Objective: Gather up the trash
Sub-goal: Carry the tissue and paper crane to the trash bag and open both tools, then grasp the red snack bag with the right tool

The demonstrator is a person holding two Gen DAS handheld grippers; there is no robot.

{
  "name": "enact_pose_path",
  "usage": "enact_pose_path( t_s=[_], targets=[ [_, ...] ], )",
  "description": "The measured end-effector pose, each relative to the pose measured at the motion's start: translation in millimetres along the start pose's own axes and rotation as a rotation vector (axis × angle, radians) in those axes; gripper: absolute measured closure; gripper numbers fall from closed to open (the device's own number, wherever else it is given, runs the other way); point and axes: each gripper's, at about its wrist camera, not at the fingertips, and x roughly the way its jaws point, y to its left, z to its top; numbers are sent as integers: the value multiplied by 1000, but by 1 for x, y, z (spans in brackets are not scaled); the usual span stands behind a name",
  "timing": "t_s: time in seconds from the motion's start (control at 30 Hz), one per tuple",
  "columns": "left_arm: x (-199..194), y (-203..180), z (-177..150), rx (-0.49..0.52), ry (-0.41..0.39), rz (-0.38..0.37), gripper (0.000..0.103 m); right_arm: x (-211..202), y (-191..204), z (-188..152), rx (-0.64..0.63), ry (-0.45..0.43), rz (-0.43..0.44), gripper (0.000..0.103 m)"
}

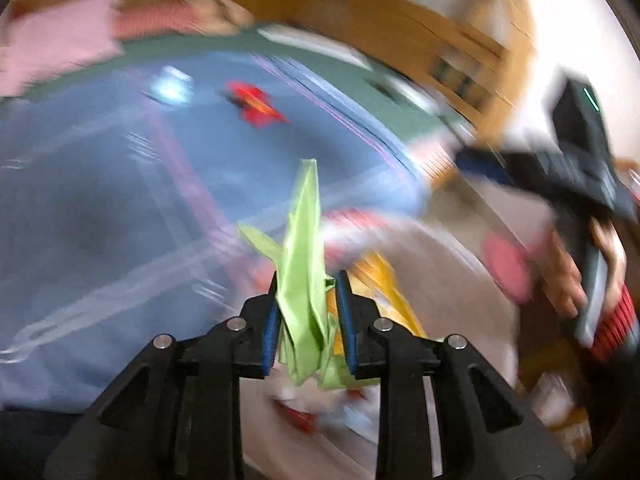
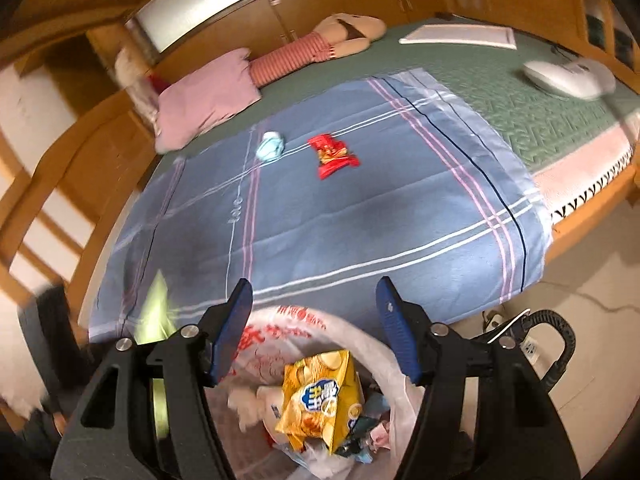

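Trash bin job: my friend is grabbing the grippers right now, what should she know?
Left gripper: green paper between its pads, a gap at one pad, over the bin.
Right gripper: open, empty, above the bin.
Done: yellow chip bag and other scraps are in the bin.
Left: drop the green paper in, then fetch the red wrapper and blue wad from the bed.
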Motion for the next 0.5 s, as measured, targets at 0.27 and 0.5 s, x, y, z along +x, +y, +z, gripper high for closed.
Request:
enact_pose_path(
  t_s=[0.27, 0.5],
  targets=[
    [1, 17, -1, 8, -48, 204, 15, 48, 0, 40, 63, -5, -51, 27],
    [-32, 108, 39, -131, -151, 648, 12, 164, 9, 112, 90, 43, -170, 22]
  ],
)
